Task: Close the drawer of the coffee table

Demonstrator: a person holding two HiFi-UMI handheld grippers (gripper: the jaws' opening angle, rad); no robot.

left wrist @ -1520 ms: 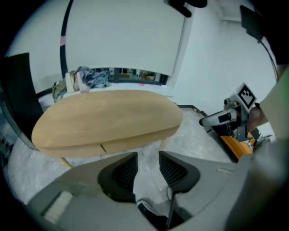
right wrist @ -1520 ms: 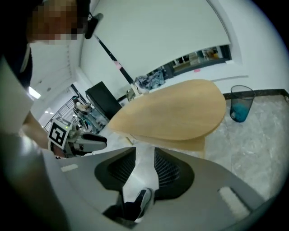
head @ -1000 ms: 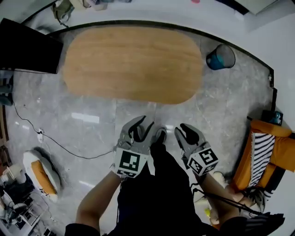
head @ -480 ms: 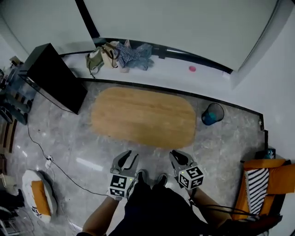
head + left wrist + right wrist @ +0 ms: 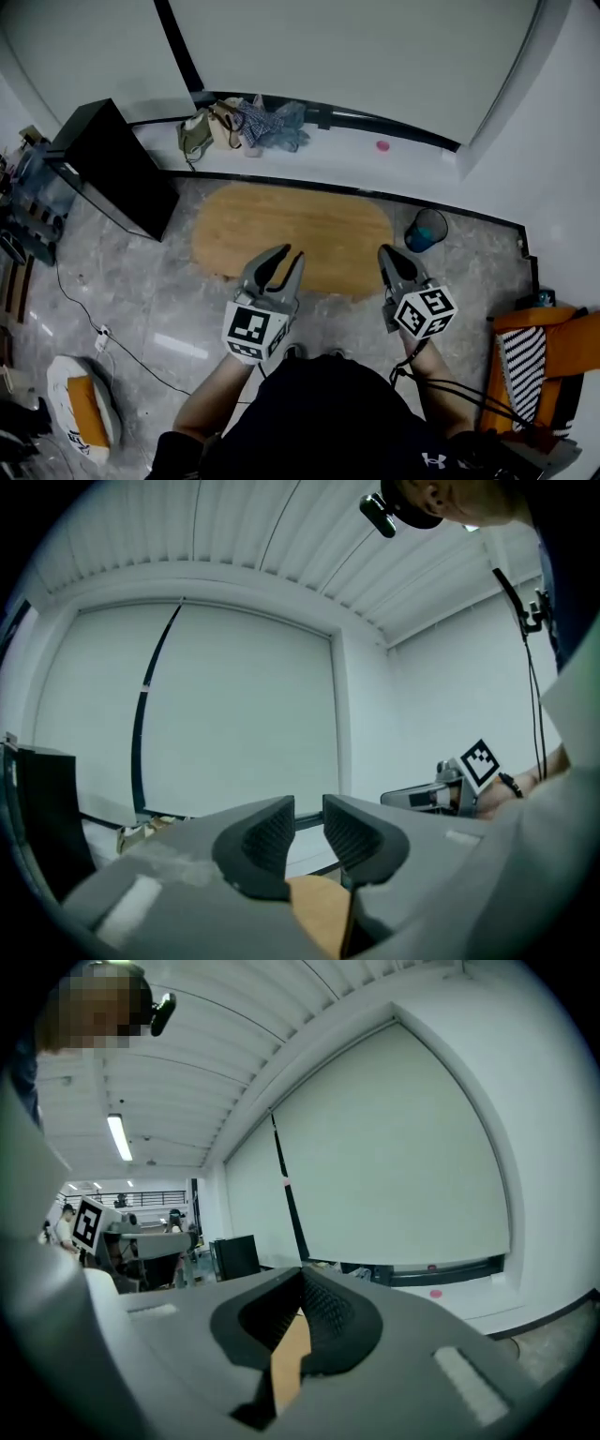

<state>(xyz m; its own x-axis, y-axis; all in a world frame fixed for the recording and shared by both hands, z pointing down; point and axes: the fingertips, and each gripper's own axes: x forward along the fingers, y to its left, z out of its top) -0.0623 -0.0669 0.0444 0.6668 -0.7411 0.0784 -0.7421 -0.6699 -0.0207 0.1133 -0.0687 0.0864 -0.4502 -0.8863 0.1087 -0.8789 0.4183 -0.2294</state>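
Head view. Looking steeply down on the coffee table [image 5: 292, 234], with its oval wooden top, on a grey stone floor [image 5: 169, 300] ahead of the person's legs. No telling the drawer from up here, with only the top on show. Left gripper [image 5: 282, 261] held over the table's near edge, jaws spread and nothing between. Right gripper [image 5: 393, 259] held by the table's near right end, jaws pressed together and empty. Around the table: a black cabinet [image 5: 111, 167] to the left and a blue bin [image 5: 427, 229] just past the right end. On the white ledge [image 5: 319, 148] by the wall, a heap of clothes and bags [image 5: 239, 120] and a small pink thing [image 5: 382, 145]. At far right, an orange chair with a striped cushion [image 5: 539, 352].

Left gripper view. Looking along the jaws toward a large white wall panel [image 5: 234, 714]. Pads apart by a narrow gap, gripping nothing, with a slice of the wooden tabletop low down between them. Off to the right, the right gripper's marker cube [image 5: 480, 759] against the white wall.

Right gripper view. Jaw tips meeting, clenched on nothing, with a wedge of the wooden tabletop showing through the opening lower down. Beyond, the black cabinet left of centre and the pink thing on the ledge to the right. At far left, the left gripper's marker cube.
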